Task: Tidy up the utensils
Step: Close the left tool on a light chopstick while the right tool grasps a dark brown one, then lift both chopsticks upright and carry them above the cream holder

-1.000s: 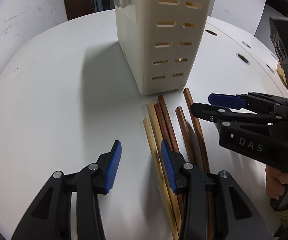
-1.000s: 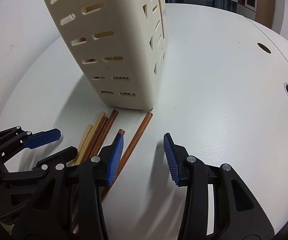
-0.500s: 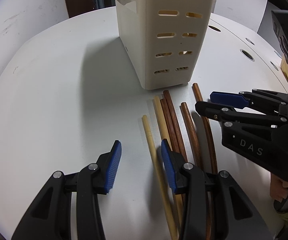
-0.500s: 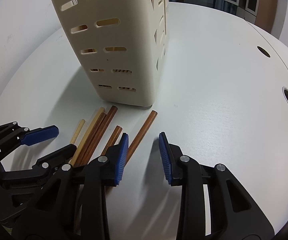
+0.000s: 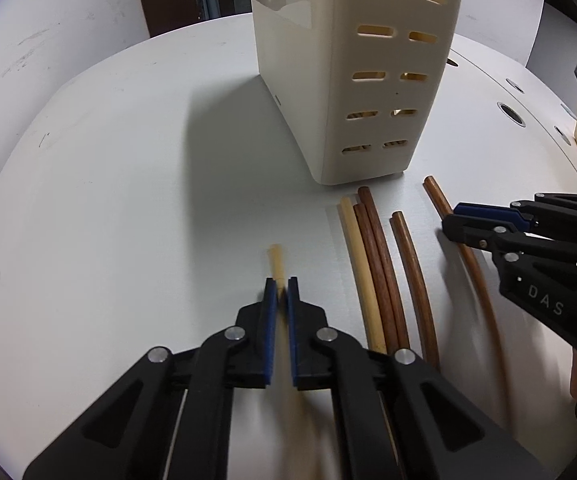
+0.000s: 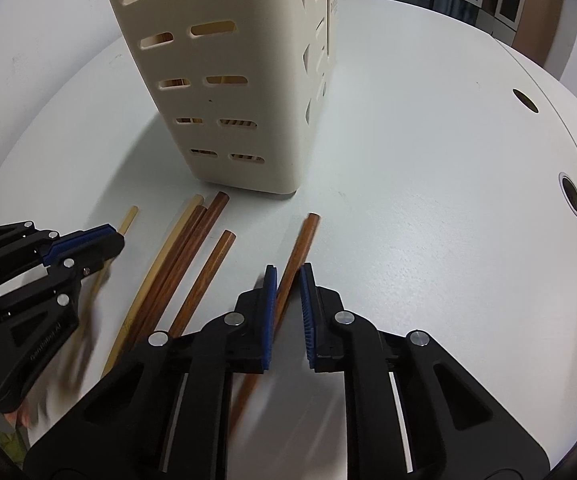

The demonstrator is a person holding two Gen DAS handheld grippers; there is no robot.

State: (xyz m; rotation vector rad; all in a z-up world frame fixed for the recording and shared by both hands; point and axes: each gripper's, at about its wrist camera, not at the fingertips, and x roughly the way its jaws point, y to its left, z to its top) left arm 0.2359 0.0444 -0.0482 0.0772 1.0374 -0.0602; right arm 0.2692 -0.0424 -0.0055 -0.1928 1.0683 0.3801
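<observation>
My left gripper (image 5: 281, 284), wide a second ago, now clamps the pale chopstick (image 5: 277, 260); my right gripper (image 6: 287, 270) has closed on the brown chopstick (image 6: 302, 242).

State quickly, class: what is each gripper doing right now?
Left gripper: shut on the pale chopstick.
Right gripper: shut on the brown chopstick.

Both tongs — left (image 5: 281, 286) (right (image 6: 287, 276)) — now clamping chopsticks.
</observation>
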